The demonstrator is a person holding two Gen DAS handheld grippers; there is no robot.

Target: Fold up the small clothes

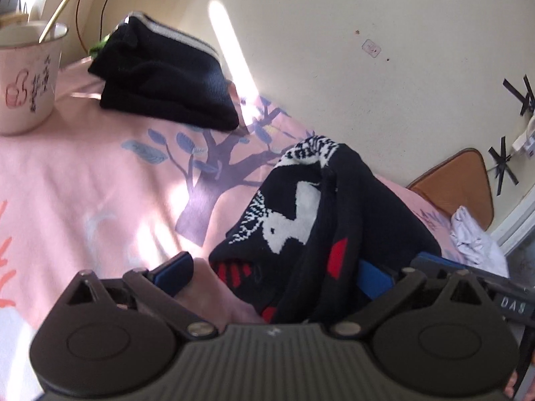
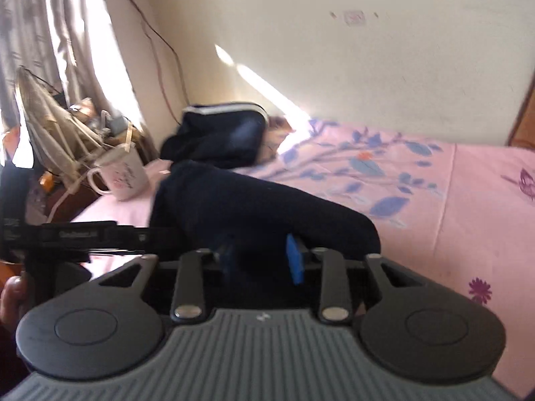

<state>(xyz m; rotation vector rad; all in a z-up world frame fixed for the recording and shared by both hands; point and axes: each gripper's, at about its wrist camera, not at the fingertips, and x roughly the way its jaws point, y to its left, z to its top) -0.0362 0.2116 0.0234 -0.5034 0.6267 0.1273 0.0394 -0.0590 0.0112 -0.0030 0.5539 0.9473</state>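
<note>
While your left gripper (image 1: 272,272) has its blue-padded fingers (image 1: 174,272) spread as wide as they go, the black knitted garment with a white animal figure and red patches (image 1: 301,220) sits bunched between them. It lies over the pad on the right and stands clear of the pad on the left, so nothing is pinching it from that hand. The cloth rests on the pink bedsheet printed with a purple tree and blue leaves (image 1: 100,180).

Your right gripper (image 2: 259,260) is closed partway on a plain black cloth (image 2: 254,214). The blue pad of one of its fingers (image 2: 295,262) presses against the fabric, which drapes forward over the gripper and out onto the bed. The other finger is blurred and mostly buried in the dark cloth.

Further back on the sheet lies a folded black garment with a pale striped band (image 1: 160,73), well apart from both grippers, close to the cream wall (image 1: 367,33). Beside it, at the bed's edge, stands a white enamel mug with dark lettering (image 1: 26,77) holding a wooden stick. Off to the right lies a crumpled white cloth (image 1: 474,237) near a tan cushion (image 1: 458,183).
</note>
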